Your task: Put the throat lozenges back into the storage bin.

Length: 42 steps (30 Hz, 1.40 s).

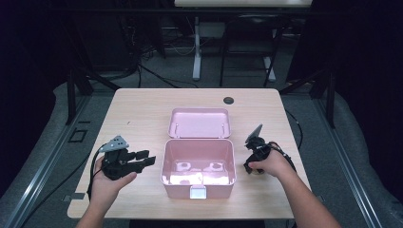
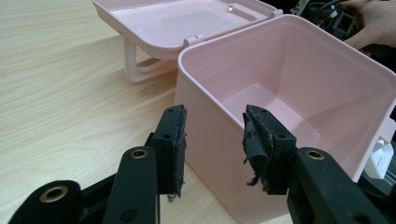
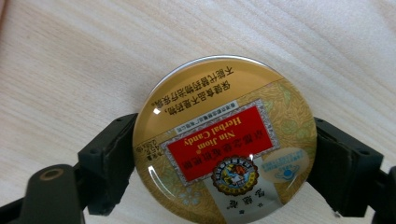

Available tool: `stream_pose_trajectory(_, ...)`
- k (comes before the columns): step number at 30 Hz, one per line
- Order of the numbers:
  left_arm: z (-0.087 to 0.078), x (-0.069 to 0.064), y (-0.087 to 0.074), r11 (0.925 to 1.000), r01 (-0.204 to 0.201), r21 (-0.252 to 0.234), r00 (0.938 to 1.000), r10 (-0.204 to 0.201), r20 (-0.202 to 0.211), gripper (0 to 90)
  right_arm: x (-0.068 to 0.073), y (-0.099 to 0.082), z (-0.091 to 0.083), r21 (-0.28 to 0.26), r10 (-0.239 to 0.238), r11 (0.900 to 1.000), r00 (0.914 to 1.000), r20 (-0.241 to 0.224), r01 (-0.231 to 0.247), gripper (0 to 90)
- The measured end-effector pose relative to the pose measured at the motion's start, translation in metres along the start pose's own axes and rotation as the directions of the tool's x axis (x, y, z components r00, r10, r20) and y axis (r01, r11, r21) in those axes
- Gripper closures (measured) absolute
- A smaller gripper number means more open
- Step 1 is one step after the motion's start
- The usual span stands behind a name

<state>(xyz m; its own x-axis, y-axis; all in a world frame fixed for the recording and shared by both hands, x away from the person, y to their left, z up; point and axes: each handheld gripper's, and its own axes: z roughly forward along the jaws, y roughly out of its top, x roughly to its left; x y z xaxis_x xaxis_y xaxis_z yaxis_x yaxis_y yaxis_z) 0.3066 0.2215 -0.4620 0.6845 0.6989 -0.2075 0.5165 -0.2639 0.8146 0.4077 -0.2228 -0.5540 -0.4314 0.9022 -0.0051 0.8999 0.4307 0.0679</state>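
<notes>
While a person sat at a pale wooden table (image 1: pixel 142 104), a pink plastic box (image 1: pixel 198 167) stood open in the middle of it, its hinged lid (image 1: pixel 199 122) laid back flat on the far side and its inside bare. At the box's left, the left gripper (image 2: pixel 214 140) rested in the person's left hand (image 1: pixel 107 185), jaws spread wide with nothing between them, aimed at the box's near corner. At the box's right, the right gripper (image 3: pixel 224 163) pointed down at the tabletop, its black pads pressed on opposite edges of a round gold candy tin (image 3: pixel 224 140) with a red label, which lay flat on the wood just beside the box. The step in hand looked like picking up that tin to put it in the box. To do it well, the grip probably needed to stay square across the tin's widest line, since the smooth rim could slip; a straight lift clear of the box wall seemed wise before lowering it inside.
</notes>
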Motion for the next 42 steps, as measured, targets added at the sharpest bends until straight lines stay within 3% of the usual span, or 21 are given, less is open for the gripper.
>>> stream_pose_trajectory(15, 0.001, 0.0, 0.0, 1.0, 0.002, -0.005, 1.0, -0.002, 0.001, 58.7, -0.002, -0.001, -0.002, 0.008, 0.004, 1.0, 0.9997, -0.022, -0.004, 19.4)
stream_pose_trajectory(28, 0.002, -0.001, 0.0, 1.0, -0.002, -0.005, 1.0, 0.002, 0.0, 58.7, 0.001, -0.002, -0.01, 0.0, -0.026, 0.9997, 0.9994, -0.025, 0.026, 19.5)
stream_pose_trajectory(40, 0.001, -0.001, 0.0, 1.0, -0.001, -0.008, 1.0, 0.001, -0.002, 58.7, 0.01, -0.002, -0.035, -0.026, -0.07, 0.9972, 0.9975, 0.001, 0.07, 19.5)
stream_pose_trajectory(42, 0.001, -0.001, 0.0, 1.0, 0.0, -0.009, 1.0, 0.0, 0.0, 58.7, 0.011, -0.002, -0.042, -0.022, -0.096, 0.9951, 0.9953, 0.01, 0.096, 19.5)
